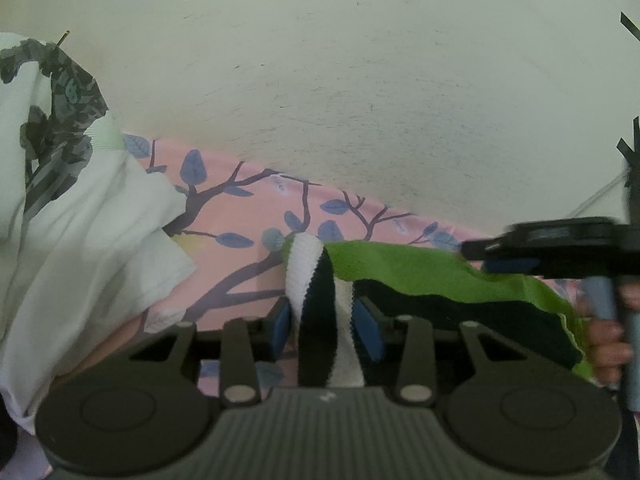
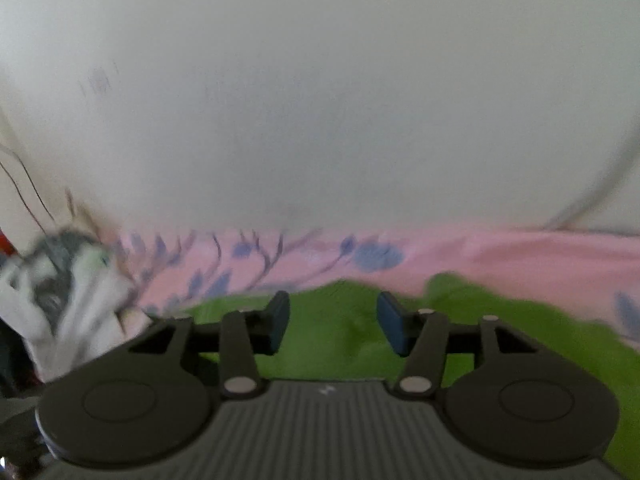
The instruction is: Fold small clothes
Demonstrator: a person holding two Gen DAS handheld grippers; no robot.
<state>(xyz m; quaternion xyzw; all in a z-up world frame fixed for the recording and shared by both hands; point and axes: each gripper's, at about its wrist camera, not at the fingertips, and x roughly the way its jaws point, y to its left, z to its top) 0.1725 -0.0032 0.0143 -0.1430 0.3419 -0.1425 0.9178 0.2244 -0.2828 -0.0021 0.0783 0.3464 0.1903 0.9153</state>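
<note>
Pink leaf-print sheet [image 1: 240, 200] over a bed, scuffed pale wall [image 1: 360, 80] behind. Nearest, left gripper [image 1: 322, 326] stands part-open around a green, black and white sock [image 1: 400, 268]; pads flank the cuff without clear pinch, likely ready to fold. Right gripper [image 2: 333, 322] gapes empty over green fabric. Only the left view shows white printed clothes [image 1: 80, 220] sharply; the right view is blurred.

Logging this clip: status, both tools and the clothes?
Left tool open around striped band. Right tool open, empty, over green garment. White cloth bunched left.

sock [image 1: 400, 268] lies on sheet [image 1: 240, 208], crumpled garment [image 1: 80, 220] at its left
</note>
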